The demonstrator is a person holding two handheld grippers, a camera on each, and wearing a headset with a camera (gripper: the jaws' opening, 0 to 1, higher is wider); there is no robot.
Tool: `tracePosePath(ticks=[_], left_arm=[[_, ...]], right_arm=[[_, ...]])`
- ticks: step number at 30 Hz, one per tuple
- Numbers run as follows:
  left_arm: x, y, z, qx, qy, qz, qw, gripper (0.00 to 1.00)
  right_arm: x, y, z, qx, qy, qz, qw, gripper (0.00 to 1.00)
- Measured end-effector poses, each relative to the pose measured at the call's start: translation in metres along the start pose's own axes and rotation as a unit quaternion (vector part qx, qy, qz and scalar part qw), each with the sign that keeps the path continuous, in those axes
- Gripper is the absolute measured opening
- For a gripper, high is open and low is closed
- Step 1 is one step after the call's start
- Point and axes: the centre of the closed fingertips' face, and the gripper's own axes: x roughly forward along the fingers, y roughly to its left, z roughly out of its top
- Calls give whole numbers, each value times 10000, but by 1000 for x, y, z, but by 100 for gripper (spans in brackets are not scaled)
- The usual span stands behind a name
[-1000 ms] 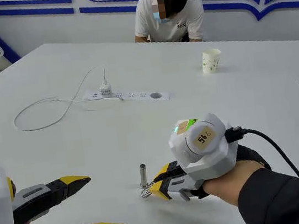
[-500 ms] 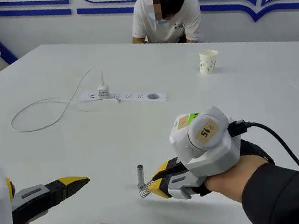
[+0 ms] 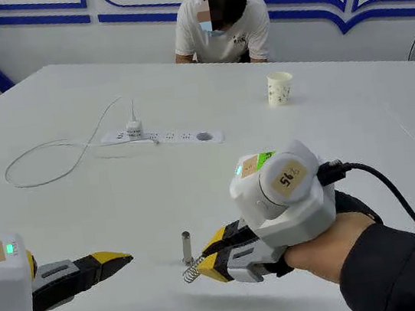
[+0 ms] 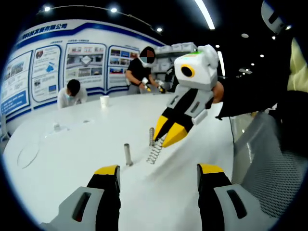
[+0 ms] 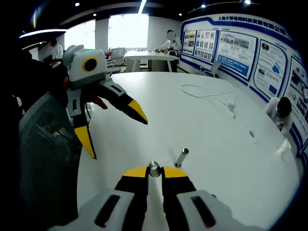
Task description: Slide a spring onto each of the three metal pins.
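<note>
A short metal pin [image 3: 186,246] stands upright on the white table [image 3: 122,206]. My right gripper [image 3: 205,265] is shut on a small coil spring [image 3: 192,269], which sticks out from its yellow tips just in front of the pin's base. Seen along the right gripper's own jaws [image 5: 154,172], the spring [image 5: 154,169] points at me and the pin [image 5: 182,157] leans just beyond it. My left gripper [image 3: 138,297] is open at the lower left, holding nothing. Past its tips [image 4: 159,171] stand the pin [image 4: 127,154] and the hanging spring [image 4: 155,150].
A white power strip [image 3: 170,137] with a plugged adapter and a looping white cable [image 3: 38,160] lies mid-table. A paper cup [image 3: 279,88] stands at the far right. A person [image 3: 218,22] sits at the far edge. A black cable [image 3: 399,198] trails from the right gripper.
The head camera has shifted a little. The right gripper still holds the spring beside the pin, close to where it was. The left gripper has stayed open in place.
</note>
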Motion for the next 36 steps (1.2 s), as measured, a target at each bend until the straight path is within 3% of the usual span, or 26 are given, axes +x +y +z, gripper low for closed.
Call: tracePosePath(ticks=[21,36], left_arm=[[14,-8,5,514,191,-330,9979,52],[20,-10,4,809,270,-375,9957,38]], right_arm=[[-14,22,22,-79,-111,366,9992,12],[-16,31,32,-217,-121,488,9985,12]])
